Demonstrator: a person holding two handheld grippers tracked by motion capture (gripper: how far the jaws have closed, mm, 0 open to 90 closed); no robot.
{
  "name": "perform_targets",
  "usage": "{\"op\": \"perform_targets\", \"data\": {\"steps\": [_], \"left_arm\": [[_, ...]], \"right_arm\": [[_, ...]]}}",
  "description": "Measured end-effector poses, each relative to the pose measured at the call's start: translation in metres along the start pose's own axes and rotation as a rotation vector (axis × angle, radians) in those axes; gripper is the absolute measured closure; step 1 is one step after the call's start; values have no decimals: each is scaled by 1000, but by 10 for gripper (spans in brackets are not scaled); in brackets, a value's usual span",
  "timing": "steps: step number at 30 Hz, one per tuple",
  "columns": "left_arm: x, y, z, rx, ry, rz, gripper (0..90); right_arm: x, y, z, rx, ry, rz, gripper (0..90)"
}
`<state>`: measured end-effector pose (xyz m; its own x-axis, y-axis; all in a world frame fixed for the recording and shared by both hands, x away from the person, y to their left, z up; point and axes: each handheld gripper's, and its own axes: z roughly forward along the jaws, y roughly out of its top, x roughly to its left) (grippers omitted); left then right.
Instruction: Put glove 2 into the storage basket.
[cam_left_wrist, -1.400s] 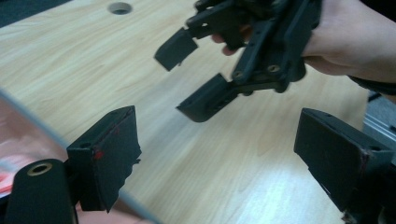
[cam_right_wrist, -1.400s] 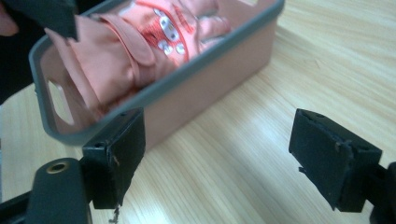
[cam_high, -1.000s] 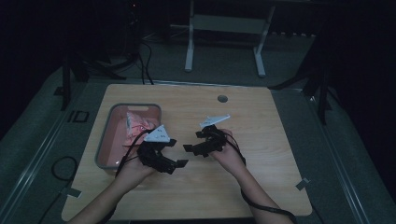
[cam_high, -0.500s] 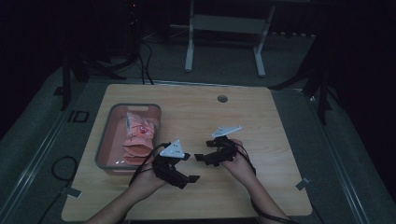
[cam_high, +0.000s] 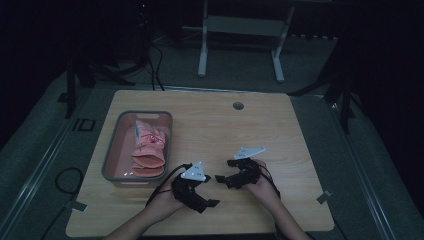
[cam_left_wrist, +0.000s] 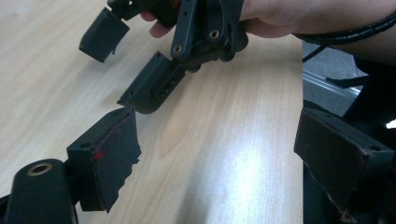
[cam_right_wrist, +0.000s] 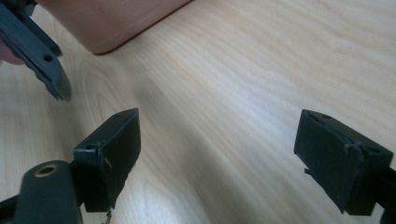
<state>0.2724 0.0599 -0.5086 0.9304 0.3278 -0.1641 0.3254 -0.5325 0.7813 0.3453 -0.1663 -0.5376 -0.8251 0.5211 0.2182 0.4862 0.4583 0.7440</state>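
My left gripper is low over the wooden table near its front edge, held in a hand. Its jaws stand wide apart with only bare wood between them, as my left gripper view confirms. My right gripper faces it from the right, tips close to the left one's. It is open too, and my right gripper view has nothing between the jaws. In the left gripper view the right gripper hangs just ahead. In the right gripper view one jaw of the left gripper crosses the top left.
A grey bin with several pink packets sits on the table's left side, and its corner appears close by in the right gripper view. A round hole marks the table's far middle. Cables trail from both grippers toward the front edge.
Both hands have come down and back toward the table's front edge and a little to the right, away from the bin. Both grippers stay open and facing each other.
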Motion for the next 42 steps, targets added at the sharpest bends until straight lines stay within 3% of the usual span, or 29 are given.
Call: {"op": "perform_targets", "data": {"steps": [4, 11, 21, 32, 39, 42], "left_arm": [[-2, -4, 8, 28, 8, 48, 142], [-1, -11, 17, 29, -9, 76, 142], [0, -19, 27, 37, -12, 68, 142], [-1, -26, 29, 43, 10, 87, 142], [-3, -29, 29, 42, 24, 117, 142], [-3, -30, 29, 31, 24, 111, 142]], "right_arm": [[-2, -11, 1, 27, -9, 7, 146], [-1, -18, 0, 33, -12, 2, 144], [-1, -30, -6, 18, -15, -12, 144], [0, -41, -15, -26, -43, -38, 144], [2, -42, -14, -32, -55, -59, 143], [2, -42, -14, -31, -55, -62, 143]]}}
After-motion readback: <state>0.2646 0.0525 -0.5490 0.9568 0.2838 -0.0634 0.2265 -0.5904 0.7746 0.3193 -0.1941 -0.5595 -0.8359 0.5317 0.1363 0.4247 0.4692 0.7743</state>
